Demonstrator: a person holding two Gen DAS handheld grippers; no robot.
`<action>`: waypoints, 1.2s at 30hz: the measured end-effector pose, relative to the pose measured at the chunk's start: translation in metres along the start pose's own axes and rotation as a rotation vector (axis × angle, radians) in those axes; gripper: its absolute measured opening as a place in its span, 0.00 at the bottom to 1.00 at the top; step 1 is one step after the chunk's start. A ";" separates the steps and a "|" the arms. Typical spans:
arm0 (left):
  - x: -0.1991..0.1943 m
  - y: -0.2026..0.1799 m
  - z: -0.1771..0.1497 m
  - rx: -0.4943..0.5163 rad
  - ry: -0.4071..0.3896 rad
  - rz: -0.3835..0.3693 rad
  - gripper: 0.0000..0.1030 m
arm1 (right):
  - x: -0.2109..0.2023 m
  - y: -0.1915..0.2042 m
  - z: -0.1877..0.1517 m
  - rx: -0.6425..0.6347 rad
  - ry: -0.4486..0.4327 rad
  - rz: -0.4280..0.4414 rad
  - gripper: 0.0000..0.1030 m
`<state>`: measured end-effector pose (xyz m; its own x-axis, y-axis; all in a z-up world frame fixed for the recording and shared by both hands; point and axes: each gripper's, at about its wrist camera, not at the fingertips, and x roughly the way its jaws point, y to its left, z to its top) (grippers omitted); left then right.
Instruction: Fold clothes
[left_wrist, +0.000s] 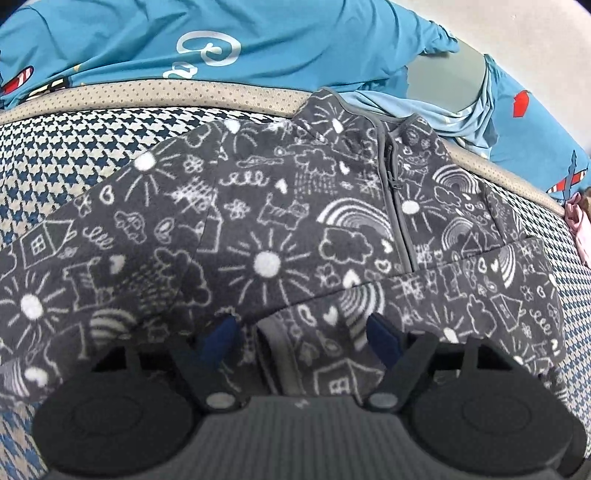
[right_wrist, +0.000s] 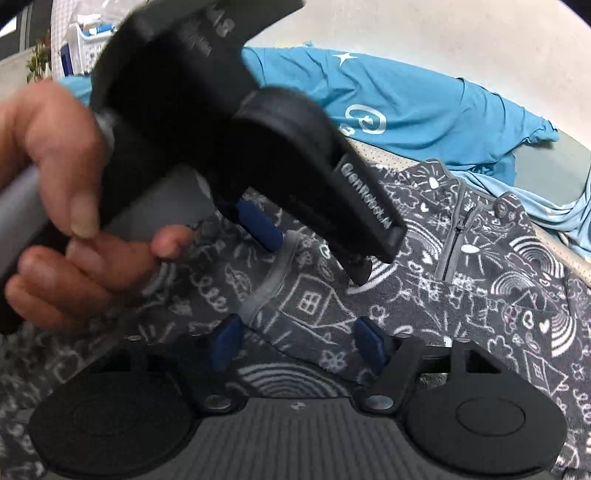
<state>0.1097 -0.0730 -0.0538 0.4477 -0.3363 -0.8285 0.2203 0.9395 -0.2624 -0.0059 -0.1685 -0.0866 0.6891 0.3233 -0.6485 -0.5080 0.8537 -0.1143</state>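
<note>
You are working both wide-open, empty grippers, left gripper (left_wrist: 303, 332) and right gripper (right_wrist: 295, 343), over the folded sleeve cuff (right_wrist: 266, 291) of the grey jacket (left_wrist: 258, 221) spread on the checked cushion (left_wrist: 74, 147); smooth it flat before releasing.

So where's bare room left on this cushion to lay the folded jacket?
Bare houndstooth cushion shows left of the jacket, below the blue shirt; a thin strip on the right by the pink cloth. The middle is crowded: both grippers over the sleeve.
</note>
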 end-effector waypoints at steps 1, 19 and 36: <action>0.000 -0.001 0.000 0.004 -0.001 0.000 0.74 | 0.000 0.000 0.000 0.003 -0.005 -0.004 0.58; -0.005 0.003 0.004 -0.064 -0.004 -0.047 0.31 | -0.001 -0.012 0.000 0.137 -0.047 0.012 0.09; -0.048 0.003 0.022 -0.084 -0.223 0.042 0.32 | 0.001 -0.023 0.034 0.294 -0.215 0.087 0.09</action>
<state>0.1079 -0.0558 -0.0044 0.6376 -0.2940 -0.7120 0.1285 0.9519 -0.2780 0.0239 -0.1744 -0.0589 0.7586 0.4516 -0.4696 -0.4209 0.8899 0.1759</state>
